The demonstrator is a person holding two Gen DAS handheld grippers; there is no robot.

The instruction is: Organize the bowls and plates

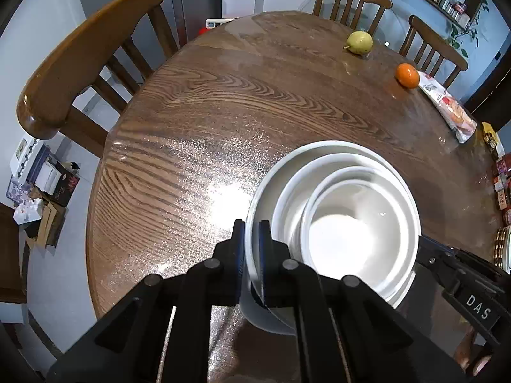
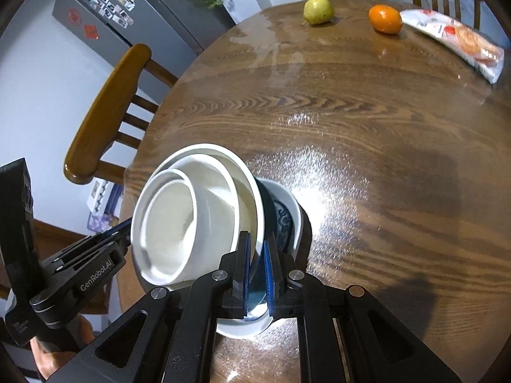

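Seen from the left wrist: left gripper (image 1: 251, 239) nearly closed, pinching the near-left rim of the nested white bowls (image 1: 332, 220), presumably to share the load with the other side. Stack low over the round wooden table (image 1: 223, 102), pear (image 1: 360, 42) and orange (image 1: 407, 75) well apart at the far edge. From the right wrist: right gripper (image 2: 257, 255) likewise clamped on the opposite rim, a dark-patterned dish (image 2: 284, 220) perhaps beneath, contact with the table unclear.
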